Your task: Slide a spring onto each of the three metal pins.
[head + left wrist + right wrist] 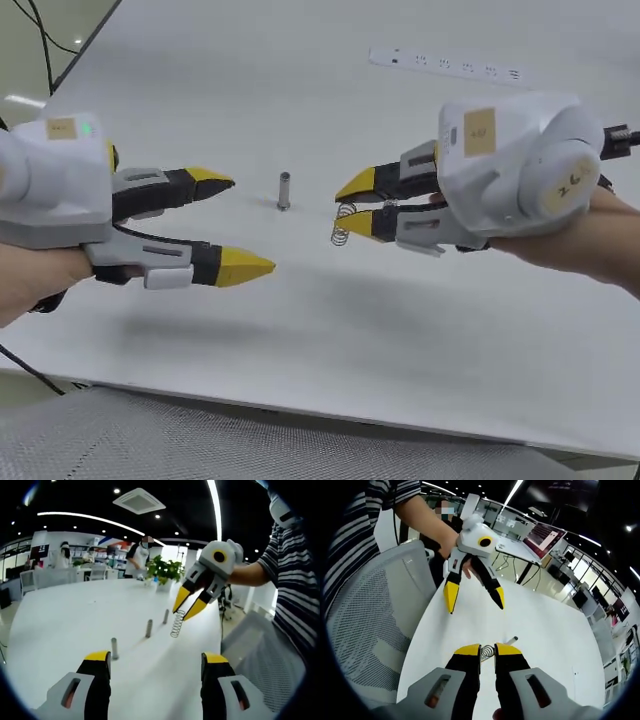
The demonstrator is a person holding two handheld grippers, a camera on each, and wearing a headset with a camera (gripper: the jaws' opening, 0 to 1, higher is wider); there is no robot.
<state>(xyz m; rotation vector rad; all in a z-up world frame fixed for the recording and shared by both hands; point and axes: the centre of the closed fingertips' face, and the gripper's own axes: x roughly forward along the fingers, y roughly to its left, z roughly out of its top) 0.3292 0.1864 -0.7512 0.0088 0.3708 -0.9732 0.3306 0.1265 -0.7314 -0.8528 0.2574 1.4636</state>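
So far: we judge the task barely begun — all three pins (148, 628) stand bare in their row on the white table (330, 330), with nothing seated on any of them.
Left to do: by our reckoning all three fittings; the spring (342, 228) in hand would be the first.
Where the spring is: up off the table, just beside the pins and touching none of them.
Right gripper (339, 214): its yellow-tipped jaws are drawn nearly together and pinched on one end of the spring — the right gripper view shows the coils squeezed between the two tips, with a pin just beyond them.
Left gripper (252, 224): jaws spread wide, nothing between them and nothing touched; it hovers on the opposite side of the pins from the spring, a little apart from them.
Next move, as we read it: bring the spring's free end over a pin top and lower it. The coil hangs slightly askew, so it may catch on the pin's rim.
Power strip (445, 66): well beyond the pins, toward the table's far edge.
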